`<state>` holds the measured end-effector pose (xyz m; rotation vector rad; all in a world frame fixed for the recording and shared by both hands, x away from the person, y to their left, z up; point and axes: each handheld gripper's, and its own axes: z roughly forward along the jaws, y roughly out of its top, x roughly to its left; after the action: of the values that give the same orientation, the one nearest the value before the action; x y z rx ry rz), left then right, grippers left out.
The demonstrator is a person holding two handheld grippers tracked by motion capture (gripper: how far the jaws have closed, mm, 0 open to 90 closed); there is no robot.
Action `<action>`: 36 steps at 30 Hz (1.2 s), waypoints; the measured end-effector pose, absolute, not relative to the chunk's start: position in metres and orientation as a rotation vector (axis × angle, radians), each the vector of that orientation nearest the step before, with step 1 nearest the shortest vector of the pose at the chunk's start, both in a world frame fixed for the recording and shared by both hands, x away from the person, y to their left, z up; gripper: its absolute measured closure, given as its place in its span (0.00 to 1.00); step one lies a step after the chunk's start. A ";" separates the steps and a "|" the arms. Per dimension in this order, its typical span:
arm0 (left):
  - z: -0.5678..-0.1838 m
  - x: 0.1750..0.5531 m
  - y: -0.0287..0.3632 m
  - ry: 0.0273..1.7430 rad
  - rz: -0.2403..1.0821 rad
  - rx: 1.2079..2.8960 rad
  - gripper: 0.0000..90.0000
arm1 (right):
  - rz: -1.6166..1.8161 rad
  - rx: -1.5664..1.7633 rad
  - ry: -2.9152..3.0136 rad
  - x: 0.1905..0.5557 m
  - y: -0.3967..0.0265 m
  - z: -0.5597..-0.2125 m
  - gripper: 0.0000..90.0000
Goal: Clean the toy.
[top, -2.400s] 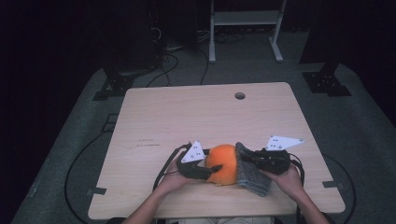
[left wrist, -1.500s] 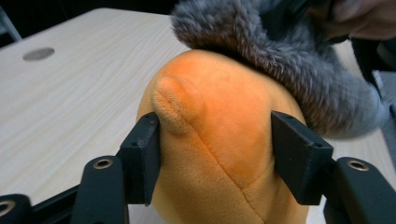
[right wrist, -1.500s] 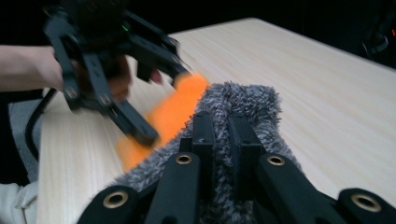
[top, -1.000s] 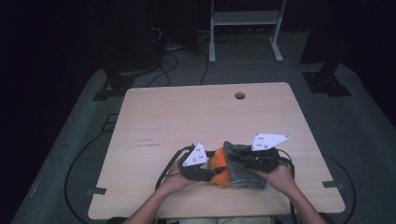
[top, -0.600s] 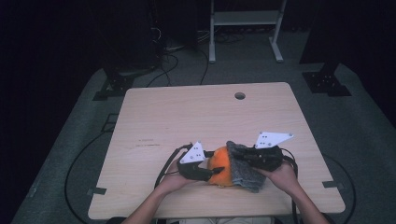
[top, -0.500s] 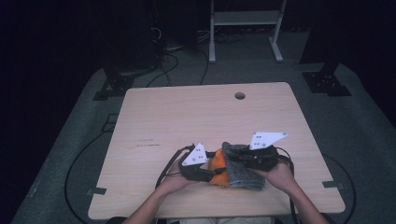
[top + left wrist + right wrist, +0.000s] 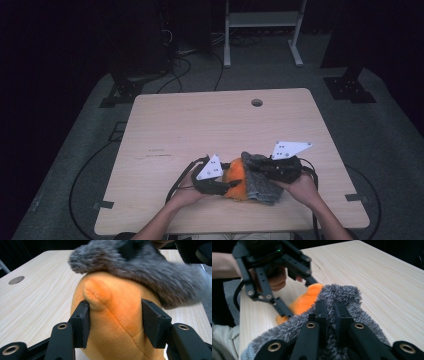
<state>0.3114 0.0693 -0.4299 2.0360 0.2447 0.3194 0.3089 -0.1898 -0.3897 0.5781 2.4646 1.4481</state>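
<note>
Near the front edge of the wooden table [image 7: 200, 125] lies an orange plush toy [image 7: 235, 176]. My left gripper [image 7: 231, 184] comes in from the left, and its jaws press into the toy's sides [image 7: 117, 322]. A grey fuzzy cloth [image 7: 263, 184] drapes over the toy's right and top [image 7: 140, 267]. My right gripper [image 7: 252, 167] is shut on the cloth's upper edge [image 7: 342, 293], its two jaws close together [image 7: 330, 307] with fur pinched between them. In the right gripper view the left gripper [image 7: 298, 296] straddles the orange plush [image 7: 308, 300].
A round cable hole [image 7: 257, 102] sits near the table's far edge. Cables trail from both grippers off the front of the table. A metal stand [image 7: 262, 30] and dark equipment stand on the floor beyond the table.
The grey cloth, earlier beside the orange plush on its right, has been drawn leftward over it by my right gripper. The left gripper has kept its place on the plush.
</note>
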 end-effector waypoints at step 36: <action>-0.440 0.335 0.089 0.437 0.159 1.988 0.48 | 1.345 0.613 2.401 0.314 -0.197 -0.413 0.92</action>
<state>0.3347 0.0894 -0.4396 1.9882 0.4375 0.1587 0.3139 -0.1974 -0.4134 0.6129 2.4011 1.3453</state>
